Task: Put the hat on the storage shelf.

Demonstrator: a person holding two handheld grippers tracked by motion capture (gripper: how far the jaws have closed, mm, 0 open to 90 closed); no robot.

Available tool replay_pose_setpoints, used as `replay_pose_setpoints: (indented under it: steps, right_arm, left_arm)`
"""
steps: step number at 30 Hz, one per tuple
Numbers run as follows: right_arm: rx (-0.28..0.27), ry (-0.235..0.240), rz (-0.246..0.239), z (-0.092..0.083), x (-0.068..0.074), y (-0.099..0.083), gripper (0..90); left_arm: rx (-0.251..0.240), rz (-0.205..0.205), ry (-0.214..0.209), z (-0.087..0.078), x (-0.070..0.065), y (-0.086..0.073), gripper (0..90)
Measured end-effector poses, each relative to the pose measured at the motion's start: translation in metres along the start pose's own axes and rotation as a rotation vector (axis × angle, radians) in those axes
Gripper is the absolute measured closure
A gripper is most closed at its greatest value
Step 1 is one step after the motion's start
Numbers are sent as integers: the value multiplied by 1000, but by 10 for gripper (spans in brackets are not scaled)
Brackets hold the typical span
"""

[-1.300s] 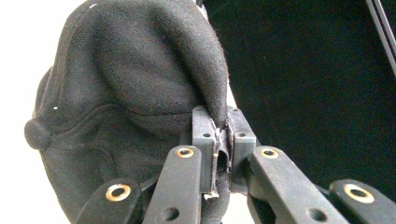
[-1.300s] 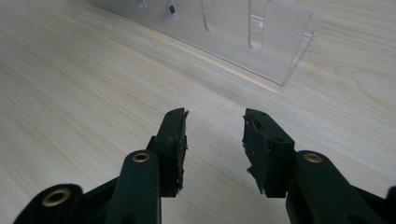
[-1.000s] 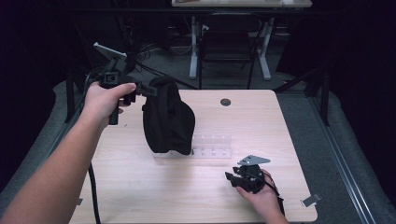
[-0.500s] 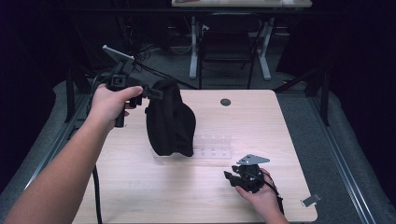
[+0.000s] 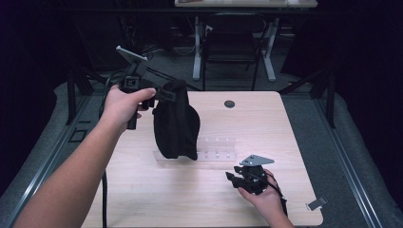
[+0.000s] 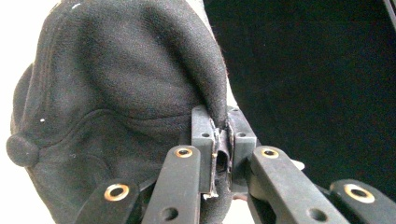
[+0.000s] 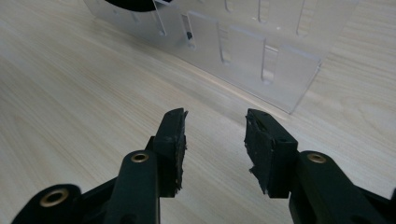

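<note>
A: Cap (image 5: 175, 121) — black, soft, hanging from the left gripper (image 5: 159, 95) by a fold near its edge, above the left half of the wooden table (image 5: 142, 199). Its lower part hangs in front of the clear acrylic rack (image 5: 216, 149) lying across the middle, and I can't tell whether it touches it.

B: How are the jaws on it?

A: In the left gripper view they're pressed nearly together, with a thin pinch of the cap's fabric (image 6: 219, 116) squeezed between the pads. The crown and its top button (image 6: 21, 150) sag off to one side.

B: And the other hand?

A: The right gripper (image 5: 234, 178) sits low over the near right part of the table, just in front of the rack. Its jaws stand apart with nothing between them — bare wood shows in the gap, and the slotted rack (image 7: 261, 51) lies just beyond its fingertips (image 7: 170, 140).

B: So which step is this?

A: I'd judge it the carry: the cap is picked up and hanging, not yet set anywhere. The rack looks like the likely target.

B: What does the next move need?

A: Probably a steady lowering so the limp cloth doesn't snag or tip the light rack — and the free gripper may have to brace the rack or take a second hold on the brim. The pinch is small, so a quick swing could slip it.
</note>
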State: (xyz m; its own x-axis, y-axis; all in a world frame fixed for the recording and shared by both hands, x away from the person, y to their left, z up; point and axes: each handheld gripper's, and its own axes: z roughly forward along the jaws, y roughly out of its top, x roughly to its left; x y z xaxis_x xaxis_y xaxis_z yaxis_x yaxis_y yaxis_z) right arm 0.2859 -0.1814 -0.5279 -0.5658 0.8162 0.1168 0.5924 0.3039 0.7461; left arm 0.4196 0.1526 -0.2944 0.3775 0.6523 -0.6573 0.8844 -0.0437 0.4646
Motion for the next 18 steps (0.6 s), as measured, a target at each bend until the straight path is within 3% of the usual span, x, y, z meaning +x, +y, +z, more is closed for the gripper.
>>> replay_pose_setpoints:
  steps: [7, 18]
  right_arm:
    - [-25, 25, -42, -4, 10, 17, 575]
    - [-40, 69, -100, 12, 33, 42, 570]
  left_arm:
    - [1, 8, -13, 6, -2, 0, 847]
    - [-5, 8, -22, 13, -5, 3, 846]
